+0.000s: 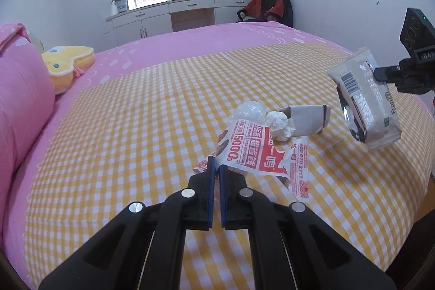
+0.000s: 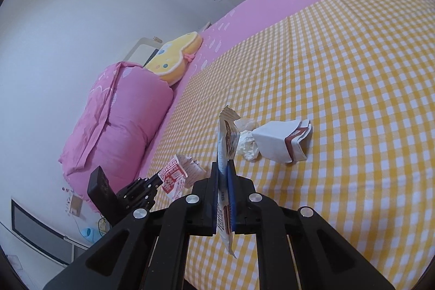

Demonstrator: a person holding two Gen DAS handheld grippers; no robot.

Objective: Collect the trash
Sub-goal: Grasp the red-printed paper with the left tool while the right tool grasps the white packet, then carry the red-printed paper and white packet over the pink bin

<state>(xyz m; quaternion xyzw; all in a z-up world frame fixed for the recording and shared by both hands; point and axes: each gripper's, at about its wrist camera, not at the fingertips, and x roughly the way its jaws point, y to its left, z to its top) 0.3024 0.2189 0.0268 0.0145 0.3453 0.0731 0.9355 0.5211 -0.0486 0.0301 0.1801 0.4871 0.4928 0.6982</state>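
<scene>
Left wrist view: left gripper [image 1: 216, 167] pinches red-and-white printed paper wrapper [image 1: 261, 154] above yellow checked bedspread [image 1: 136, 127]; right gripper [image 2: 224, 167] clamps grey foil snack packet [image 2: 227, 143], lifted off bed.

Bed [image 1: 152, 105] under me: pink sheet, yellow-and-white checked cover over the middle. On the checks: crumpled white tissue [image 1: 280, 125] touching a folded paper bag [image 1: 308, 120], clear plastic wad [image 1: 251, 110] beside them. Pink pillow [image 1: 21, 89] and yellow plush [image 1: 68, 64] near the head.
</scene>
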